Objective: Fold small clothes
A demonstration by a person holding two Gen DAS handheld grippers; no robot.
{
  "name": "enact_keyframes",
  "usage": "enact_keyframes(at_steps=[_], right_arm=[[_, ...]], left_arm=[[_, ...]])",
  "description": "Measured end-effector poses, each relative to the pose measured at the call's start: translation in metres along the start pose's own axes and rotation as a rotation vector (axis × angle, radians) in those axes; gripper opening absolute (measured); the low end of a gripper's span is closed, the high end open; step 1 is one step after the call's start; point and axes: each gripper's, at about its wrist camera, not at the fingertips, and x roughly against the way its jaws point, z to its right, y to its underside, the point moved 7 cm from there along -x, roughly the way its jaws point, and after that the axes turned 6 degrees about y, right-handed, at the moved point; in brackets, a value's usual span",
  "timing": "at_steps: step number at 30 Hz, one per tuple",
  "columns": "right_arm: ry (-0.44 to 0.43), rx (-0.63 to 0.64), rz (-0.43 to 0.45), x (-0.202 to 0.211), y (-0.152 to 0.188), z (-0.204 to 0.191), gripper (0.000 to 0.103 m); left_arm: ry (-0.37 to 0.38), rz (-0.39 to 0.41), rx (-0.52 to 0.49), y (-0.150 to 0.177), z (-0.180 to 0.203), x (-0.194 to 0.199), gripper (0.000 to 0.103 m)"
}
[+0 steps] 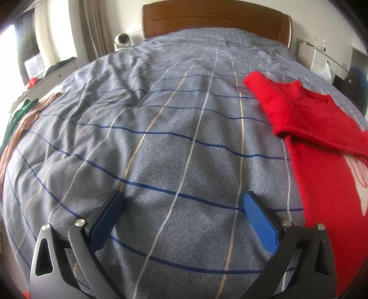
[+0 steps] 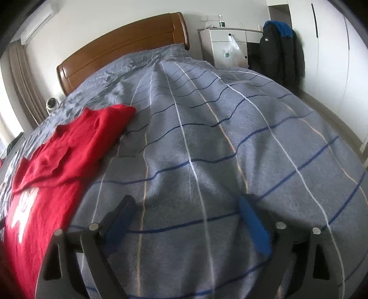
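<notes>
Now both grippers, left (image 1: 182, 199) and right (image 2: 186, 202), gape wide over the bedspread (image 1: 161, 138); the red sweater (image 1: 310, 138) lies right of frame, its white print cut off.

A bed covered by a grey-blue checked blanket (image 1: 161, 138) is seen filling most of both frames, backed by a curved wooden headboard (image 1: 216, 20) at the top against a pale wall (image 2: 103, 20). Beige curtains (image 1: 92, 30) and bright daylight are shown at upper left. A white drawer unit (image 2: 220, 43), a dark coat (image 2: 278, 55) and white wardrobe doors (image 2: 331, 50) are visible at upper right of the right wrist view.
</notes>
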Motion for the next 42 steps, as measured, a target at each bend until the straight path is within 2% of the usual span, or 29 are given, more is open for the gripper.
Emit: enact_keyframes(at_steps=[9,11,14,15,17,19,20,22,23,24,26,29,30,31,33,35,37,38,40,42], right_arm=[[-0.018,-0.01,0.014,0.001,0.003,0.0,0.09],[-0.003,0.005,-0.005,-0.001,0.002,-0.002,0.092],[0.082,0.098,-0.089,0.004,-0.012,-0.02,0.09],[0.074,0.112,-0.079,0.011,-0.018,-0.03,0.088],[-0.026,0.142,-0.038,0.036,-0.034,-0.067,0.088],[-0.166,0.136,-0.074,0.049,-0.042,-0.109,0.088],[-0.242,0.111,-0.129,0.047,-0.042,-0.128,0.083],[-0.379,0.018,-0.263,0.032,-0.04,-0.158,0.065],[-0.428,-0.033,-0.318,0.021,-0.038,-0.169,0.063],[-0.439,-0.075,-0.359,0.01,-0.036,-0.175,0.063],[-0.386,-0.146,-0.42,-0.019,-0.031,-0.18,0.062],[-0.372,-0.235,-0.465,-0.046,-0.026,-0.184,0.056],[-0.38,-0.256,-0.46,-0.051,-0.028,-0.187,0.039],[-0.391,-0.255,-0.456,-0.053,-0.029,-0.19,0.01],[-0.376,-0.206,-0.401,-0.044,-0.04,-0.196,0.008],[-0.338,-0.147,-0.281,-0.023,-0.055,-0.193,0.008],[-0.217,-0.068,-0.214,-0.014,-0.059,-0.184,0.008],[-0.18,-0.03,-0.21,-0.016,-0.057,-0.181,0.008],[-0.138,0.008,-0.259,-0.028,-0.045,-0.177,0.008],[-0.147,0.014,-0.291,-0.035,-0.035,-0.176,0.018]], left_arm=[[0.001,0.002,0.0,0.0,0.0,-0.001,0.103],[0.005,0.003,0.0,-0.001,0.0,-0.002,0.103],[0.004,0.004,-0.001,-0.001,-0.001,-0.003,0.103],[0.004,0.004,-0.001,-0.001,-0.001,-0.003,0.103],[0.003,0.005,-0.002,-0.001,-0.001,-0.003,0.103],[0.002,0.005,-0.003,-0.001,-0.001,-0.003,0.103],[0.001,0.005,-0.003,-0.001,-0.002,-0.004,0.103],[0.002,0.006,-0.003,-0.001,-0.002,-0.003,0.103],[0.002,0.006,-0.003,-0.001,-0.002,-0.004,0.103],[0.003,0.006,-0.002,-0.001,-0.001,-0.004,0.103],[0.006,0.01,-0.002,-0.002,-0.002,-0.004,0.103],[0.007,0.01,-0.002,-0.002,-0.002,-0.004,0.103],[0.006,0.01,-0.001,-0.002,-0.002,-0.004,0.103],[0.007,0.01,-0.001,-0.002,-0.002,-0.004,0.103],[0.007,0.01,0.0,-0.002,-0.002,-0.004,0.103],[0.004,0.01,-0.002,-0.002,-0.002,-0.004,0.103],[0.003,0.011,-0.003,-0.002,-0.002,-0.004,0.103],[0.002,0.01,-0.004,-0.002,-0.002,-0.005,0.103],[0.001,0.012,-0.004,-0.003,-0.002,-0.004,0.103],[0.003,0.011,-0.003,-0.003,-0.001,-0.005,0.103]])
